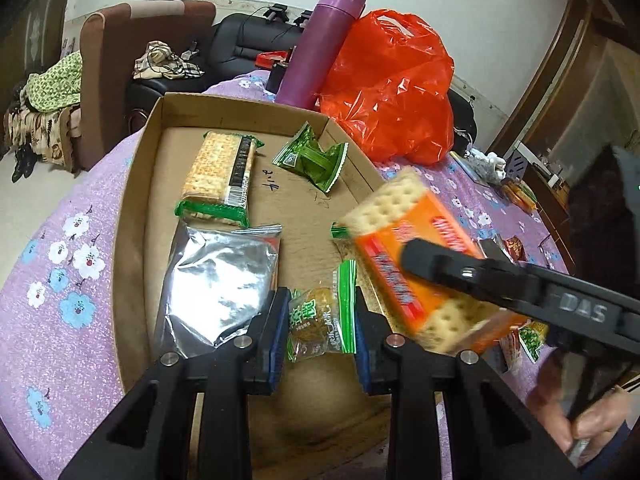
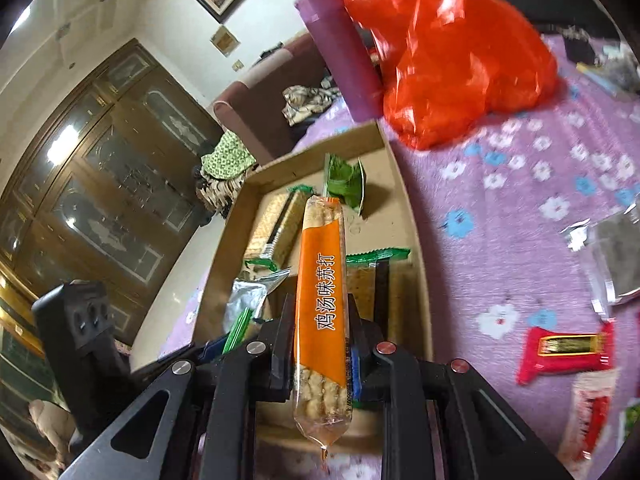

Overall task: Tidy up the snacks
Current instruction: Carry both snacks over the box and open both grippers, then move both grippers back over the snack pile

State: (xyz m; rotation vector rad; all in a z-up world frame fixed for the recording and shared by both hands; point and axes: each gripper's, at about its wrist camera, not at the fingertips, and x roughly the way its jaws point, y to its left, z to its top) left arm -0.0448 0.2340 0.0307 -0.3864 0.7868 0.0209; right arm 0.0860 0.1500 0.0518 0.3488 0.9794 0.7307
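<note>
A shallow cardboard box (image 1: 138,184) lies on the purple flowered tablecloth. In it are a green cracker pack (image 1: 218,178), a crumpled green wrapper (image 1: 314,156) and a silver foil bag (image 1: 216,280). My left gripper (image 1: 322,322) is shut on a small green-edged candy pack (image 1: 320,320) over the box's near end. My right gripper (image 2: 320,332) is shut on an orange soda-cracker pack (image 2: 320,304) and holds it above the box (image 2: 416,240); this pack also shows in the left wrist view (image 1: 416,256), blurred, over the box's right side.
A purple bottle (image 1: 320,48) and a red plastic bag (image 1: 392,84) stand behind the box. Loose snacks lie on the cloth to the right, among them a red pack (image 2: 564,350) and a clear packet (image 2: 612,264). Sofas stand beyond the table.
</note>
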